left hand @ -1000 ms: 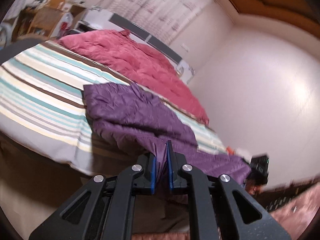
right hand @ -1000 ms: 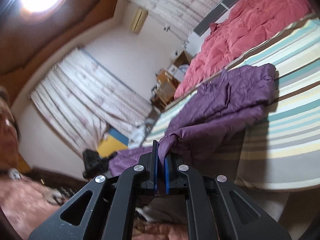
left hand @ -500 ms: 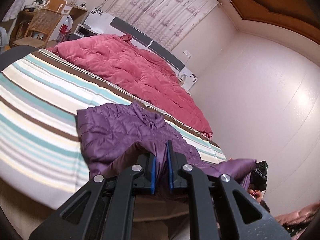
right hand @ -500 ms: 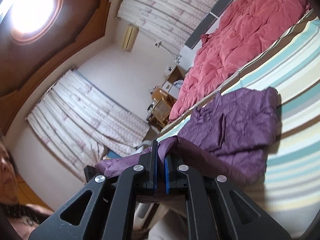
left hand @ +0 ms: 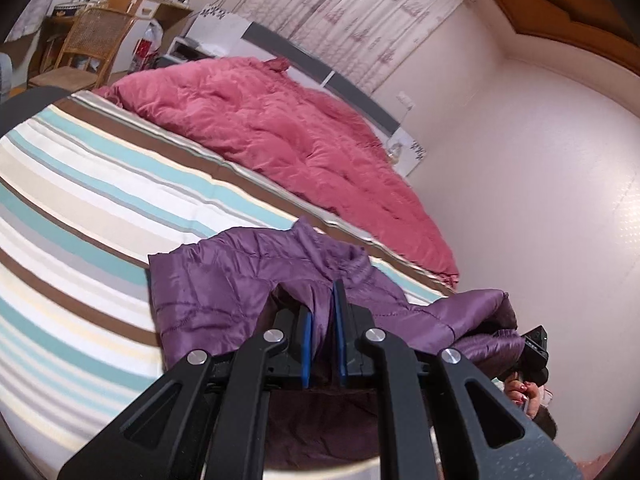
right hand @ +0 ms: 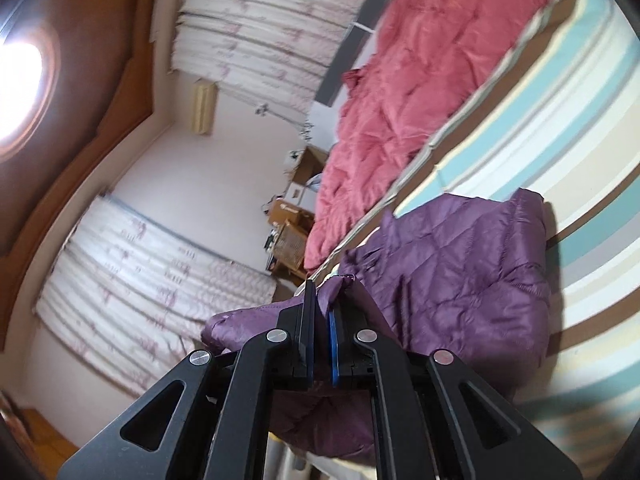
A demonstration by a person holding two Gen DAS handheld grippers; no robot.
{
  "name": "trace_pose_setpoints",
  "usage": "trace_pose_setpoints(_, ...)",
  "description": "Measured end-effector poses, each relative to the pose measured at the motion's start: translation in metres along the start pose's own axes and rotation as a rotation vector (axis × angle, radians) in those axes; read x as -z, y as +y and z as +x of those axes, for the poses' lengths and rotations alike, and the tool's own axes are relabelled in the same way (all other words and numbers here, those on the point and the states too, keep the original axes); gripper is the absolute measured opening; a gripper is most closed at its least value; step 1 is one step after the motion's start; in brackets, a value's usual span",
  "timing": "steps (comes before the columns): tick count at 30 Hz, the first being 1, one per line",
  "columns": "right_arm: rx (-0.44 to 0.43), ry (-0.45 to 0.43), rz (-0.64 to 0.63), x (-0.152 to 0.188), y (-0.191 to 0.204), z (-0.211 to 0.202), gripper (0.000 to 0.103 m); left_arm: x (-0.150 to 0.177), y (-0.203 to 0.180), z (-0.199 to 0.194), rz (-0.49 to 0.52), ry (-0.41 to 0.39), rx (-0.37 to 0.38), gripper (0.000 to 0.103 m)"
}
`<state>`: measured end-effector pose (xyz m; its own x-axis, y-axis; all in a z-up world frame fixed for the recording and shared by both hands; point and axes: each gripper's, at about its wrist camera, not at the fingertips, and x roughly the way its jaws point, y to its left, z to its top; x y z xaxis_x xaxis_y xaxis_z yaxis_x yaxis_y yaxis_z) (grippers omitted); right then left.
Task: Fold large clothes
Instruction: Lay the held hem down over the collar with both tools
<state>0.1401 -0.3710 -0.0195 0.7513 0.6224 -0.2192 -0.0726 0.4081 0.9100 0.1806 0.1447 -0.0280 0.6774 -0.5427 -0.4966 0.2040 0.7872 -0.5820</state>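
A purple quilted jacket [left hand: 224, 292] lies partly on the striped bed [left hand: 80, 184]; its near edge is lifted over the rest. My left gripper [left hand: 323, 300] is shut on a fold of that edge. In the right wrist view the jacket [right hand: 460, 264] spreads over the bed [right hand: 560, 128], and my right gripper [right hand: 322, 300] is shut on another part of the same lifted edge. The right gripper and the hand holding it show at the right of the left wrist view [left hand: 532, 356]. The jacket's underside is hidden.
A red quilt [left hand: 288, 136] covers the far part of the bed. A wicker chair [left hand: 84, 48] and a cluttered desk stand beyond the bed's far left corner. A pale wall [left hand: 540, 200] runs along the right. Curtains [right hand: 260, 20] hang behind the headboard.
Both grippers have risen and moved forward over the bed, carrying the jacket's near edge up from below the mattress edge and over the part lying on the bed.
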Motion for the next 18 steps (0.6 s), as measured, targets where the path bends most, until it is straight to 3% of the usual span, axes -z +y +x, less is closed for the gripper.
trace_pose_setpoints(18, 0.187, -0.026, 0.148, -0.033, -0.063, 0.066, 0.006, -0.02, 0.037, 0.118, -0.058, 0.124, -0.22, 0.009)
